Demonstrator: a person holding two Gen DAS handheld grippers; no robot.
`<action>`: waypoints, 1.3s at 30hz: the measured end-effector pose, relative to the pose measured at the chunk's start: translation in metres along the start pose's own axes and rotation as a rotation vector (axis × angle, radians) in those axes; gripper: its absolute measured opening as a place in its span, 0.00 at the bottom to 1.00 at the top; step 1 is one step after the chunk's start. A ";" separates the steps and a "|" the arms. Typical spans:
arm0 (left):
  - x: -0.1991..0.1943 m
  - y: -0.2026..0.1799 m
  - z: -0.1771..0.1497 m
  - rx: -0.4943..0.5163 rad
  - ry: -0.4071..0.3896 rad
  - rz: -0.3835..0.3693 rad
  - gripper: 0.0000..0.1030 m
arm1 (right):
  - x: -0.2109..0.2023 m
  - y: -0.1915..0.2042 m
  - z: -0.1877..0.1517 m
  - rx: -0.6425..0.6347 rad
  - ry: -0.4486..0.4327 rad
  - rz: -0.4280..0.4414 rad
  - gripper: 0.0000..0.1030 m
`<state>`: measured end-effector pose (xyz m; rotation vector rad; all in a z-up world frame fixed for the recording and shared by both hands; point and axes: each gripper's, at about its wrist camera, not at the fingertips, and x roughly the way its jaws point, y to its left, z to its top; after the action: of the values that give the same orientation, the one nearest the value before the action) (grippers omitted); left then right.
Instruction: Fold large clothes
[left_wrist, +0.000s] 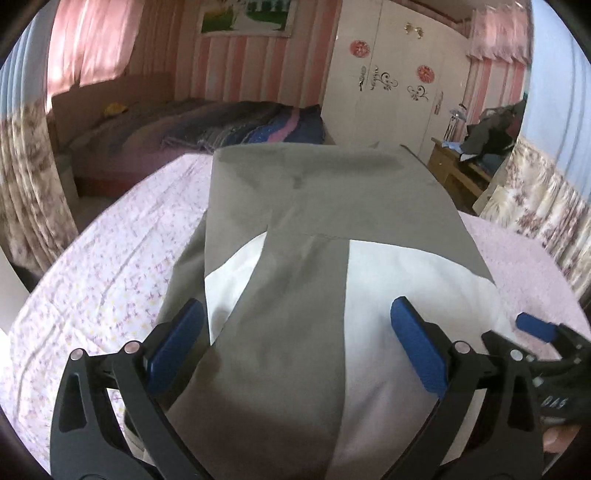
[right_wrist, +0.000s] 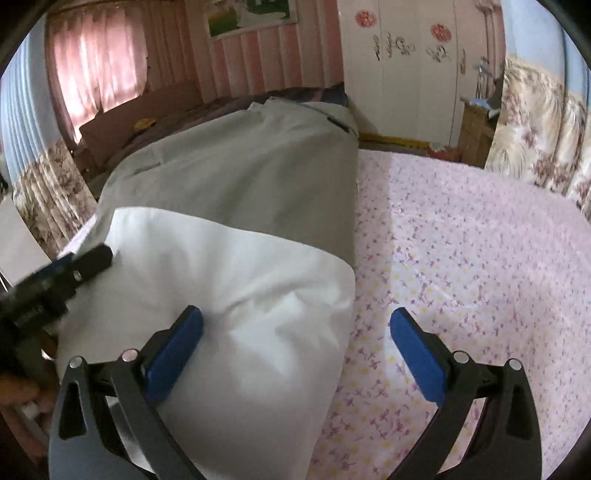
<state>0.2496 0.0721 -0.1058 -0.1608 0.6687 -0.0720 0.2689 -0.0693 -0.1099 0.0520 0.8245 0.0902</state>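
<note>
A large grey and white garment (left_wrist: 317, 206) lies lengthwise on the floral bed sheet (left_wrist: 110, 258). A grey sleeve (left_wrist: 288, 332) is folded over its white lower part (left_wrist: 399, 280). My left gripper (left_wrist: 295, 317) is open above the near end of the garment, jaws wide, holding nothing. In the right wrist view the garment (right_wrist: 236, 184) fills the left half. My right gripper (right_wrist: 295, 325) is open over the white part's right edge (right_wrist: 258, 295), its right finger above the sheet (right_wrist: 480, 258). Each gripper shows at the other view's edge, the right one (left_wrist: 535, 328) and the left one (right_wrist: 74, 266).
A second bed (left_wrist: 207, 125) with dark bedding stands beyond. A white wardrobe (left_wrist: 399, 74) is at the back right, a wooden desk (left_wrist: 461, 166) with clutter beside it. Floral curtains (right_wrist: 535, 129) hang at the sides. A pink blanket (left_wrist: 524, 266) lies right of the garment.
</note>
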 end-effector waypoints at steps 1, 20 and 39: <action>0.000 0.004 -0.001 -0.009 -0.002 -0.004 0.97 | 0.000 -0.002 -0.001 0.014 -0.005 0.009 0.98; 0.005 -0.007 0.000 0.028 0.012 0.013 0.97 | 0.000 -0.007 -0.005 0.048 -0.013 0.045 0.98; 0.005 0.014 0.073 0.096 0.023 0.079 0.97 | 0.020 -0.034 0.056 0.043 0.062 0.137 0.98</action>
<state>0.2992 0.0943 -0.0552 -0.0408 0.6924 -0.0297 0.3260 -0.1018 -0.0891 0.1472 0.8846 0.2039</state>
